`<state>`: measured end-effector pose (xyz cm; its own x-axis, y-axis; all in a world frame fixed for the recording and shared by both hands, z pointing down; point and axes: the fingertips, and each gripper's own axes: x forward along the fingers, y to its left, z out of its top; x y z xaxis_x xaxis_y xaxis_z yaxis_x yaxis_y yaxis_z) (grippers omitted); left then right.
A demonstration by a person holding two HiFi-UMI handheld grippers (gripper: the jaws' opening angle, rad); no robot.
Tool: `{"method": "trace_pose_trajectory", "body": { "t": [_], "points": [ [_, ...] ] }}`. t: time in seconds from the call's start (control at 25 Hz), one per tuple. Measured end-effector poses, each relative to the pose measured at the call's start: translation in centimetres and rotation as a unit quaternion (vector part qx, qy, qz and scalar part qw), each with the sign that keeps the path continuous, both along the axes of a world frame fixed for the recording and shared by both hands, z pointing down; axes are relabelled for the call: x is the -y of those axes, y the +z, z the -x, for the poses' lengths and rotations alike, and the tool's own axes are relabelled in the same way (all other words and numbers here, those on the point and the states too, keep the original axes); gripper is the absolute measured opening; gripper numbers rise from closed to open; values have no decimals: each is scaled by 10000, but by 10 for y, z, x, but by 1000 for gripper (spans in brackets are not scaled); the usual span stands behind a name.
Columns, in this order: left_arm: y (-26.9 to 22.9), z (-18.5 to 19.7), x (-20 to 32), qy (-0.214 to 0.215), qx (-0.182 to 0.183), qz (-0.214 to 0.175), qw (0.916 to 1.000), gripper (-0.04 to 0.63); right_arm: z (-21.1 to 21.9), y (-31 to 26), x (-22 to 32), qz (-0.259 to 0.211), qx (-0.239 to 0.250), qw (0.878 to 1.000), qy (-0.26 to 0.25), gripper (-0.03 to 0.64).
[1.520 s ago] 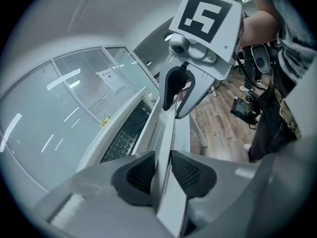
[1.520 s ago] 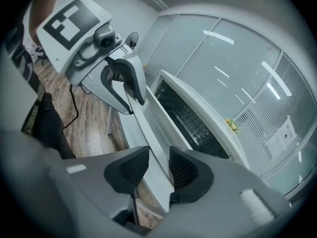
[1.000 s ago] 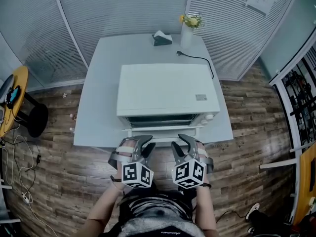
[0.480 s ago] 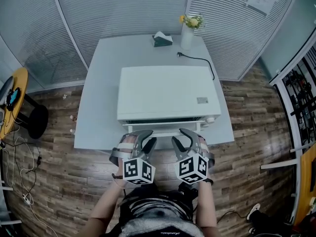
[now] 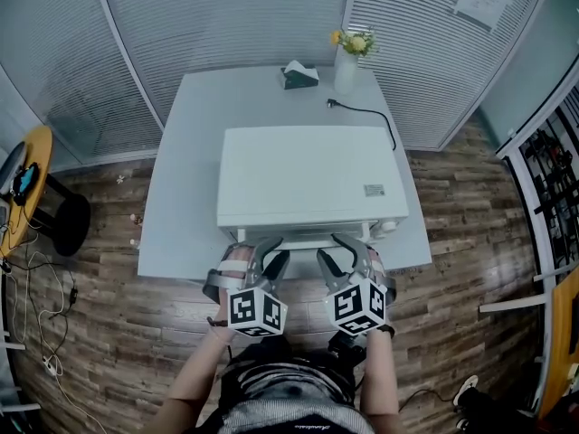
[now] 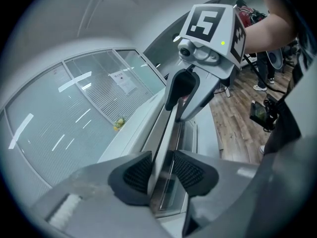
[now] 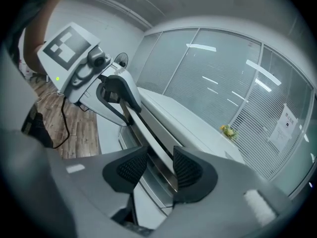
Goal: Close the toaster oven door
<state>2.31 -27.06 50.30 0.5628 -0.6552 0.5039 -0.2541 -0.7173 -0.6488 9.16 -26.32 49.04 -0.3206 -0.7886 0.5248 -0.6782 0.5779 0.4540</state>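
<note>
Claws of two hand-held grippers straddle the handle (image 5: 303, 241) of a white toaster oven (image 5: 308, 174), which sits at the near edge of a pale grey table (image 5: 181, 197). The oven's door (image 7: 154, 185) stands upright against its front; whether it is fully shut cannot be told.

The left claw (image 5: 262, 254) sits over the handle's left half and the right claw (image 5: 336, 253) over its right half, the two side by side and pointing down at a slant toward the oven.

Each gripper's own view shows the bar running between its two ribbed pads. The left claw (image 6: 162, 170) has just been opening and now stands wide, with the bar close against one pad and a gap at the other. The right claw (image 7: 161, 167) has likewise just been opening and also stands wide, with the bar nearer one pad and clear of the other. Neither claw pinches the handle.

Behind the oven on the table, a white vase (image 5: 345, 70) of yellow flowers (image 5: 353, 40) stands at the far edge. A small dark box (image 5: 298, 73) lies to its left, and a black power cord (image 5: 366, 111) lies loose and unplugged nearby. Wood-plank floor (image 5: 109, 333) surrounds the table, and grey blinds (image 5: 217, 16) line the walls beyond.
</note>
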Motion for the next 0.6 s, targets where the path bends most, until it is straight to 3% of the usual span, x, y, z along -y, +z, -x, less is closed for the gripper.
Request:
{"method": "trace_pose_trajectory", "body": {
  "t": [0.44, 0.6],
  "points": [
    [-2, 1, 0, -76, -84, -29, 9999, 163, 1, -4, -1, -91, 99, 9999, 63, 156],
    [-11, 2, -2, -188, -682, 211, 9973, 166, 2, -12, -3, -158, 516, 9982, 255, 155]
  ]
}}
